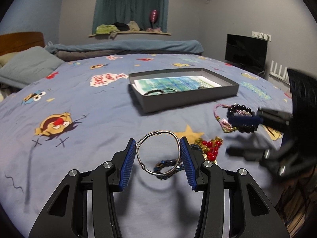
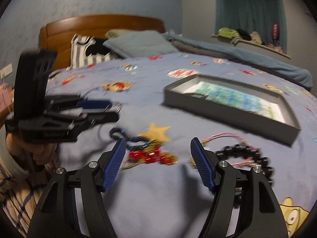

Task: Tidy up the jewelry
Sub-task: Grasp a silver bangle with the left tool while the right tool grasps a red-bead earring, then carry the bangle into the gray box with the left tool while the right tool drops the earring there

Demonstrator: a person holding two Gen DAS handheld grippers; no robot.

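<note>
A silver wire bangle is clamped across its width between the left gripper pads, lifted for carrying to the grey box farther off. The right gripper is spread wide and empty above the red bead necklace, beside the black bead bracelet.
</note>
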